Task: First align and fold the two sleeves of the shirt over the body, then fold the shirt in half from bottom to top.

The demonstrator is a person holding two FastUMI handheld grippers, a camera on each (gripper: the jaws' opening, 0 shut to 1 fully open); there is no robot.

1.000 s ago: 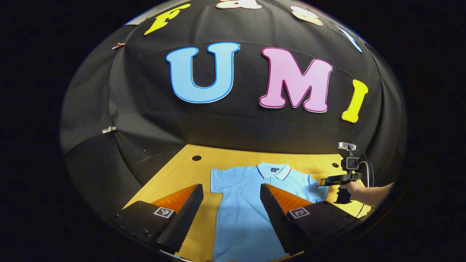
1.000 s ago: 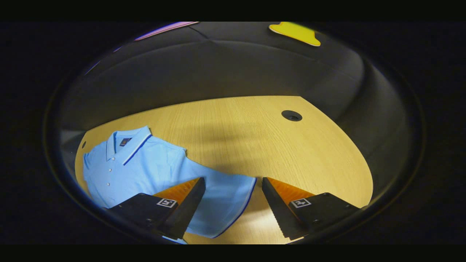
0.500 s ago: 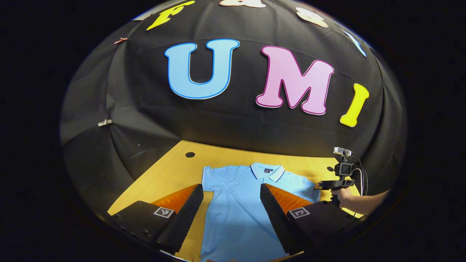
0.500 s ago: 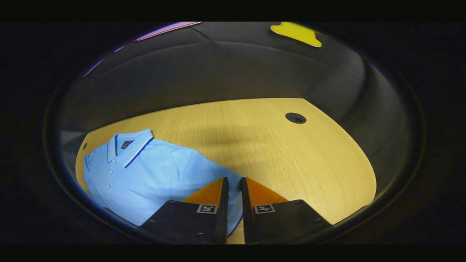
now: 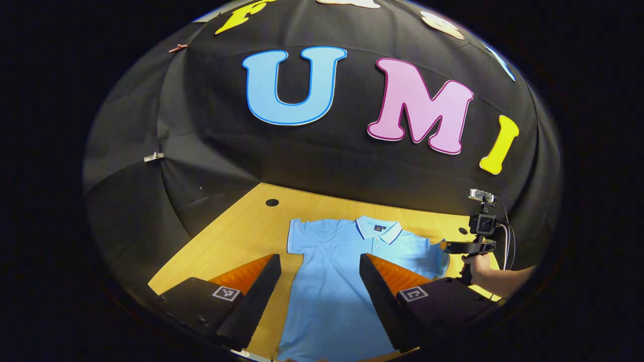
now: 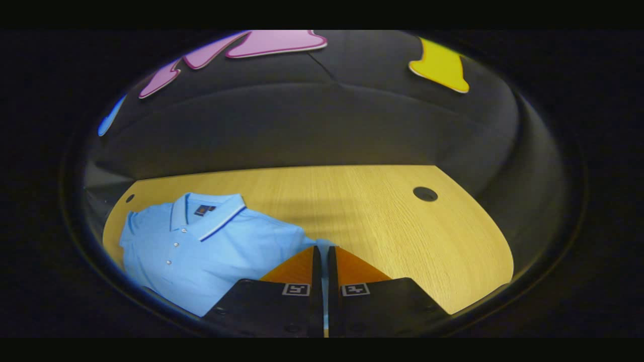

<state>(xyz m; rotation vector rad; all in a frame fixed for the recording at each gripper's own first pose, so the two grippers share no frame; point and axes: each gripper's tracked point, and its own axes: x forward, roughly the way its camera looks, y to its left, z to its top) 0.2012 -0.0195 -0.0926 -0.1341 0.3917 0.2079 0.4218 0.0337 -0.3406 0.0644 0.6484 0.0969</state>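
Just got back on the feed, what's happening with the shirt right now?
A light blue polo shirt lies face up on the wooden table. The right gripper is shut on the sleeve on its side, with the fabric pinched between its fingers. The left gripper hangs open above the shirt's body, holding nothing. The other sleeve is spread flat; neither sleeve is folded over yet.

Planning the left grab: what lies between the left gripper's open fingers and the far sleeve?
In the left gripper view, bare wooden table beside the polo shirt's body; its left sleeve lies beyond the left gripper.
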